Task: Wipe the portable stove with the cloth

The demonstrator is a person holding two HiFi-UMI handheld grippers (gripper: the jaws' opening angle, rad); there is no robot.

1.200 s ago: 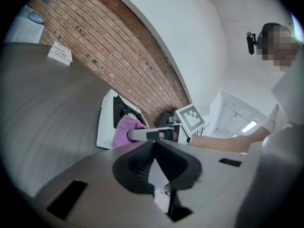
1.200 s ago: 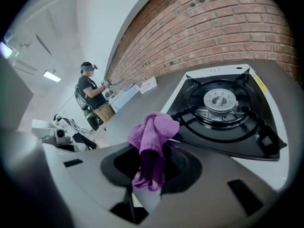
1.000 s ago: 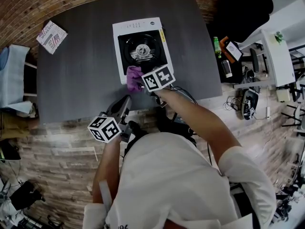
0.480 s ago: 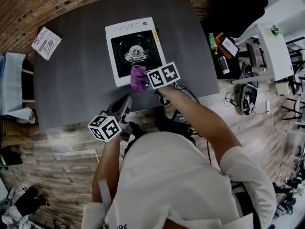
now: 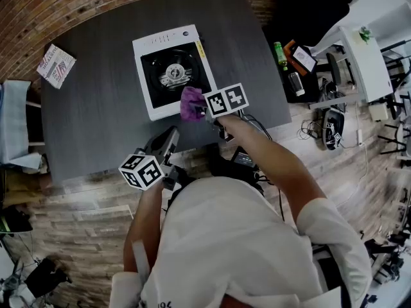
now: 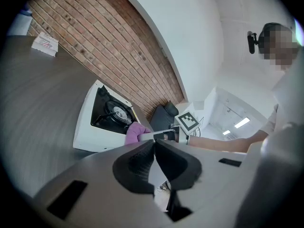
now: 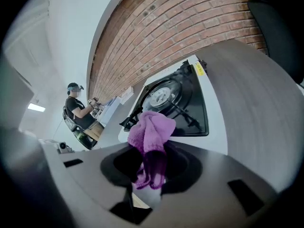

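White portable stove (image 5: 149,43) on a dark table (image 5: 90,120), its long axis running away from the person, control strip at the far end. The right gripper (image 7: 151,161) clamps a bunched purple cloth (image 7: 152,129) at the stove's near right corner; in the head view its marker cube (image 5: 226,100) hides those jaws. The left gripper (image 6: 154,148) has its jaws together, empty.

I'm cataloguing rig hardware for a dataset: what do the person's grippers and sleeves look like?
The left gripper and right gripper both have grey bodies with black jaw pads. Each carries a white cube printed with black square markers. The person wears a white short-sleeved shirt.
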